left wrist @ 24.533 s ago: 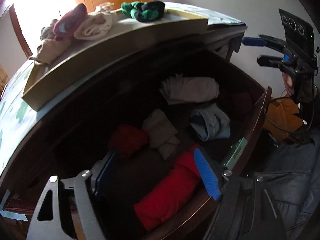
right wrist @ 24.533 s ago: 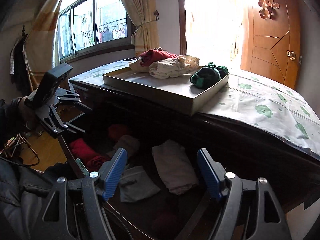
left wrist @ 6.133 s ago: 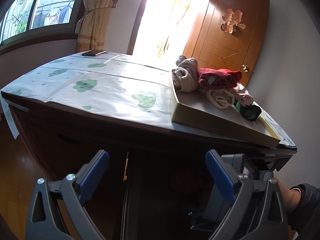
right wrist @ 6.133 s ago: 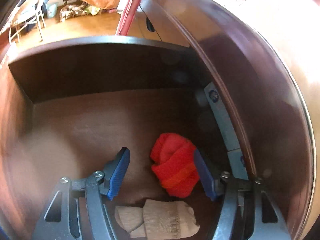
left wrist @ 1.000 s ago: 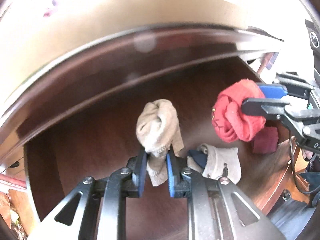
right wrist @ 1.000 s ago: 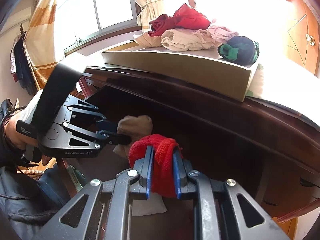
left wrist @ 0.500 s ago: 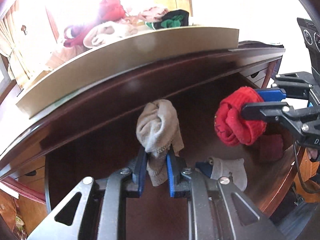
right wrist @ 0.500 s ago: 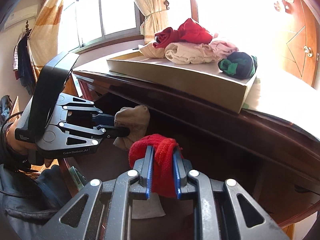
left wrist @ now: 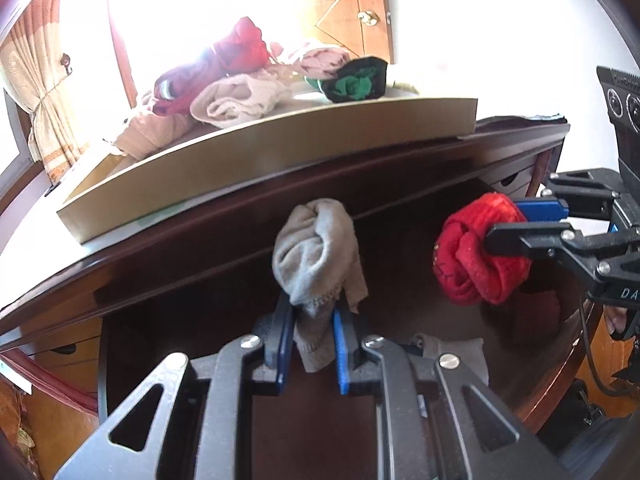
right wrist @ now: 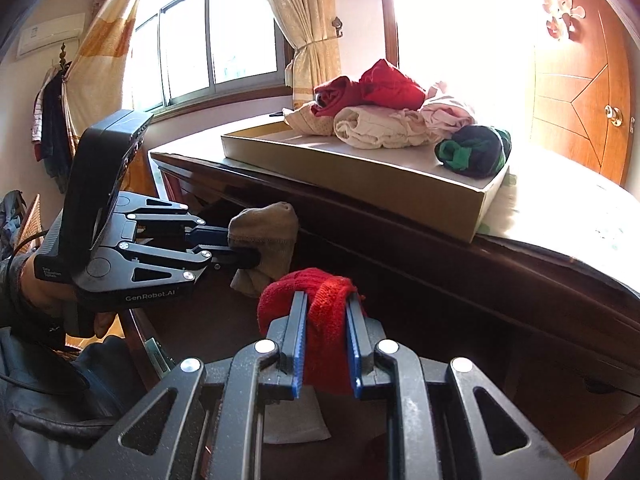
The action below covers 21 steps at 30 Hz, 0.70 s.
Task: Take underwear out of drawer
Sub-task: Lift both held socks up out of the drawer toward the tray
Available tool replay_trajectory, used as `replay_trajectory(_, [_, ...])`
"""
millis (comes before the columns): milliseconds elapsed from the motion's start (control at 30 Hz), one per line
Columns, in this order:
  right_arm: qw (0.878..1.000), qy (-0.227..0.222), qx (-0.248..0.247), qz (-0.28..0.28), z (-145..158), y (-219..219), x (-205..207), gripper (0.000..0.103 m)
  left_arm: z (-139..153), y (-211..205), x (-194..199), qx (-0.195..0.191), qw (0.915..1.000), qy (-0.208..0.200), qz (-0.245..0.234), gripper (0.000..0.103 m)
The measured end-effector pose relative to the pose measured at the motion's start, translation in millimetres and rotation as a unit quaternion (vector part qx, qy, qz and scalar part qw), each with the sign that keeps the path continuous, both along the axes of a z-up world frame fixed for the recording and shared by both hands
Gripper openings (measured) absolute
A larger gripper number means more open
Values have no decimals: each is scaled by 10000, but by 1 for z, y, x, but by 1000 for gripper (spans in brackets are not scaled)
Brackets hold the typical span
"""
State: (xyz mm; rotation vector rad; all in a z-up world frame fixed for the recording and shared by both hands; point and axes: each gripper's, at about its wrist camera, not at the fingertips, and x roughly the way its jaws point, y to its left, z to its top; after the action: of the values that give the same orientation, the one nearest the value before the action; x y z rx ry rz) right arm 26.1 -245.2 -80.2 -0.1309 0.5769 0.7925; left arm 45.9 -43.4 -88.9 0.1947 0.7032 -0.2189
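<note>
Both grippers carry bundles above the open drawer (left wrist: 552, 396); either could slip out or snag on the dresser edge (right wrist: 460, 256), each being pinched only at its lower end; left gripper (left wrist: 310, 338) is clamped nearly shut on a beige bundle (left wrist: 318, 248); right gripper (right wrist: 326, 350) likewise squeezes a red bundle (right wrist: 316, 294); both hang below the tray (right wrist: 360, 172).
</note>
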Motion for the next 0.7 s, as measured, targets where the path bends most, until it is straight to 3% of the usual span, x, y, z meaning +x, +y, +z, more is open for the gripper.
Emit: replay_trajectory(700, [9991,-318,233,159,3,-5,-14,19,5,4,-24,-236,9986,-456,127,15])
